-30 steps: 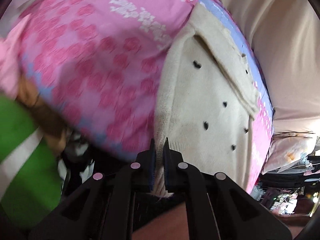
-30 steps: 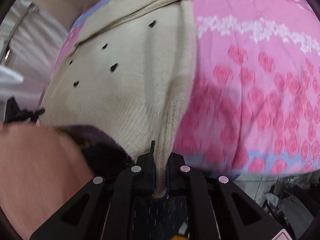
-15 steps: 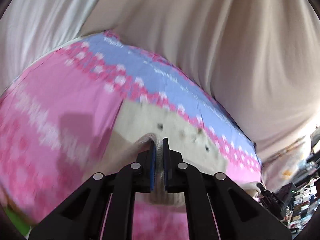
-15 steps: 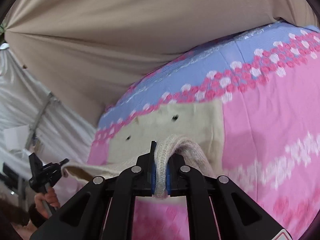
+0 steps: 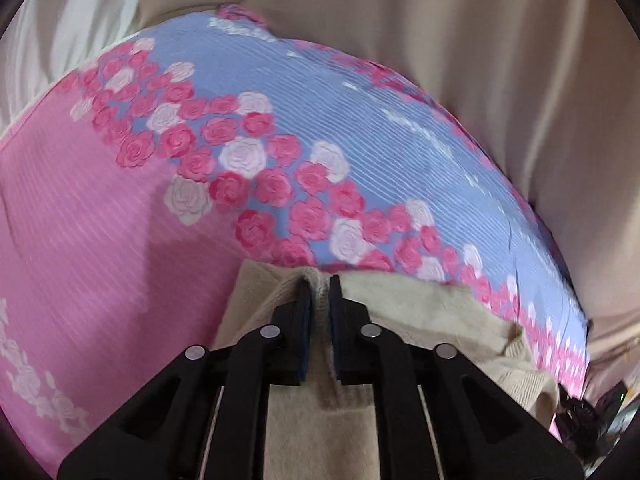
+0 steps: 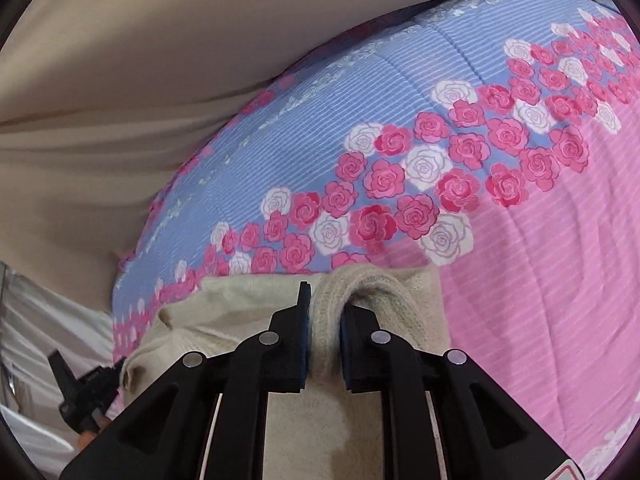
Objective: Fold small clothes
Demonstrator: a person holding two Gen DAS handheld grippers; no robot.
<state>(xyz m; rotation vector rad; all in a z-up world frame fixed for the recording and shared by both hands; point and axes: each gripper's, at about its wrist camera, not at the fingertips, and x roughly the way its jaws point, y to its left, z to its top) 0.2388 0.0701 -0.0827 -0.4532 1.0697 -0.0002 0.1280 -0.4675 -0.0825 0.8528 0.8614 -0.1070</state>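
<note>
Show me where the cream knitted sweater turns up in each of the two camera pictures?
Left wrist view: the cream sweater fills the bottom centre, pinched by the left gripper.
Right wrist view: bottom centre too, its ribbed edge clamped in the right gripper.
Shared landmark: the band of roses on the quilt, just beyond the sweater.

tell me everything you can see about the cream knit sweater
The cream knit sweater looks soft and woolly, with a ribbed edge. It lies on the pink and blue rose-print bedspread, its ribbed hem lifted and bunched. The left gripper and right gripper each pinch a fold of that edge. A looser part slumps toward the bedspread's side. No buttons or pattern show in these views.
</note>
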